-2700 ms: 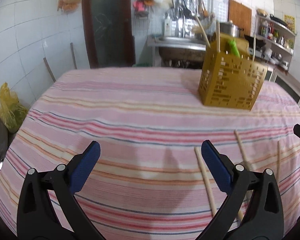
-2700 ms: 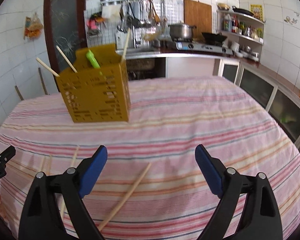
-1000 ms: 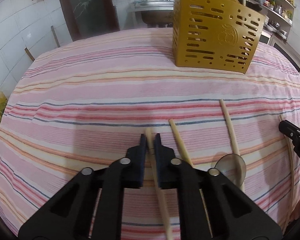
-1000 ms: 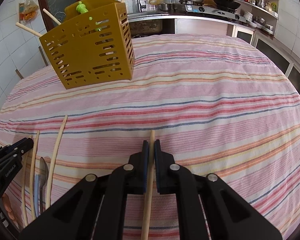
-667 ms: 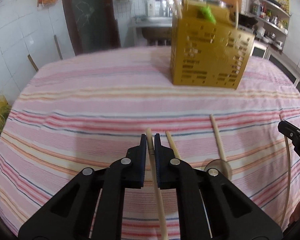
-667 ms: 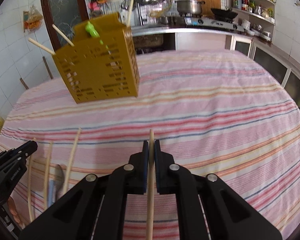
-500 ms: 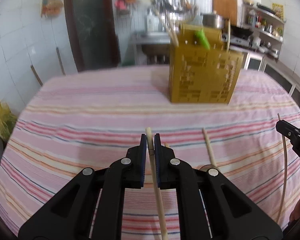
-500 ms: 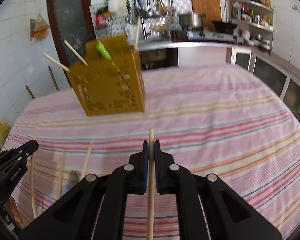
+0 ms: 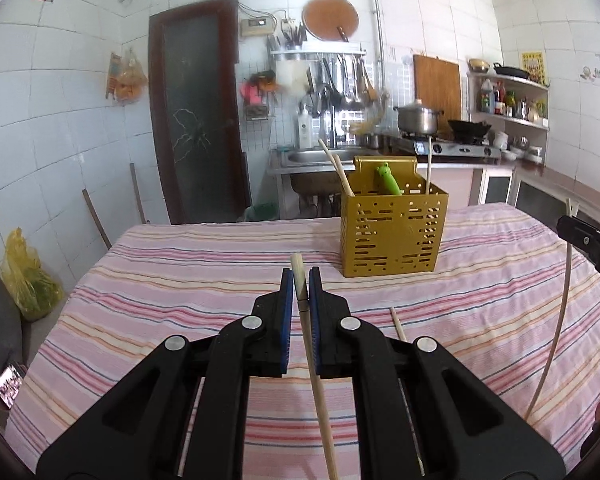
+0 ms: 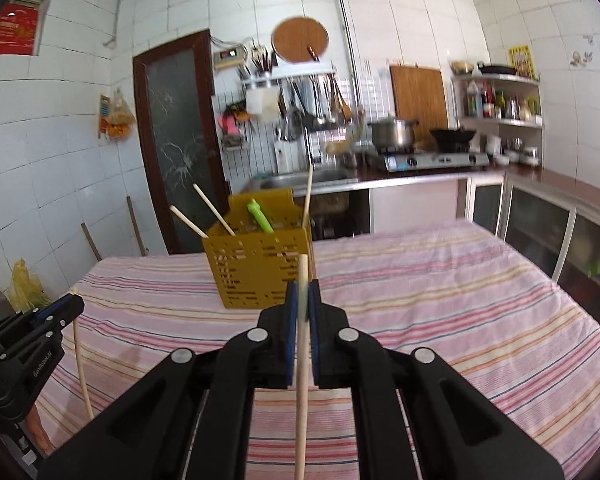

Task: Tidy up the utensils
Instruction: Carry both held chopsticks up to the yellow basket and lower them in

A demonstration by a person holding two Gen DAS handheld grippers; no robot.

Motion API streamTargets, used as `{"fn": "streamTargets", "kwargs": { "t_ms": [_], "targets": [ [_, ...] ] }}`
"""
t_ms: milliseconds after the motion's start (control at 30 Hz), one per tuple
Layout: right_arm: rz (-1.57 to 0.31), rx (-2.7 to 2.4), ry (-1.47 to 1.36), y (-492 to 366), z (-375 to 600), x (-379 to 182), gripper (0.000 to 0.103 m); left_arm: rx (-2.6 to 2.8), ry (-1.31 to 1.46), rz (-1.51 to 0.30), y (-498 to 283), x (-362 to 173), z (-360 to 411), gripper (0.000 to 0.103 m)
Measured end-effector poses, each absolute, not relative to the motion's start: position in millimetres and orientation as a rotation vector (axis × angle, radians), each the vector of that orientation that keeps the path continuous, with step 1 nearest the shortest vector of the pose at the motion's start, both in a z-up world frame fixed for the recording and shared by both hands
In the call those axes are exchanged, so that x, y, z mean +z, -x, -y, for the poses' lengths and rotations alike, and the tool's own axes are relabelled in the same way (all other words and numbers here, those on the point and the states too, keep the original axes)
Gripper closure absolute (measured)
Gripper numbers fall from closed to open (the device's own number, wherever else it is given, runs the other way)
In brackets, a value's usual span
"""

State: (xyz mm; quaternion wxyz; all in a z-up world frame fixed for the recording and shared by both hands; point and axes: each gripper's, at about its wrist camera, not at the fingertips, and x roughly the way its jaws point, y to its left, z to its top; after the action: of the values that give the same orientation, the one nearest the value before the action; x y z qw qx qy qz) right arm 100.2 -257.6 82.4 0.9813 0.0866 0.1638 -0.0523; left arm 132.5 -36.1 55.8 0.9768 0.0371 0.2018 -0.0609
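Loads of free striped table (image 9: pixel 204 276) on the left and toward the far edge; the right side is wide open too. The gold slotted caddy (image 9: pixel 392 236) sits upright near the far edge, with a few wooden sticks and a green-handled thing (image 9: pixel 387 178) poking out. Left hand-held gripper (image 9: pixel 299 286) is pinched tight on a pale wooden chopstick (image 9: pixel 314 364), lifted off the cloth. Right hand-held gripper (image 10: pixel 302 294) is clamped on another chopstick (image 10: pixel 301 380). One loose stick (image 9: pixel 398 324) lies near the table's middle.
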Motion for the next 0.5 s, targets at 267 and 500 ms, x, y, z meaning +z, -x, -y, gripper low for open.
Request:
{"fn": "streamTargets", "kwargs": {
  "t_ms": [267, 500],
  "targets": [
    [-0.281, -0.103, -0.112, -83, 242, 83, 0.097, -0.121, -0.062, -0.359, -118, 56, 29, 0.096],
    [-0.249, -0.101, -0.101, -77, 240, 88, 0.097, -0.127, -0.058, -0.328, -110, 63, 29, 0.097]
  ]
}}
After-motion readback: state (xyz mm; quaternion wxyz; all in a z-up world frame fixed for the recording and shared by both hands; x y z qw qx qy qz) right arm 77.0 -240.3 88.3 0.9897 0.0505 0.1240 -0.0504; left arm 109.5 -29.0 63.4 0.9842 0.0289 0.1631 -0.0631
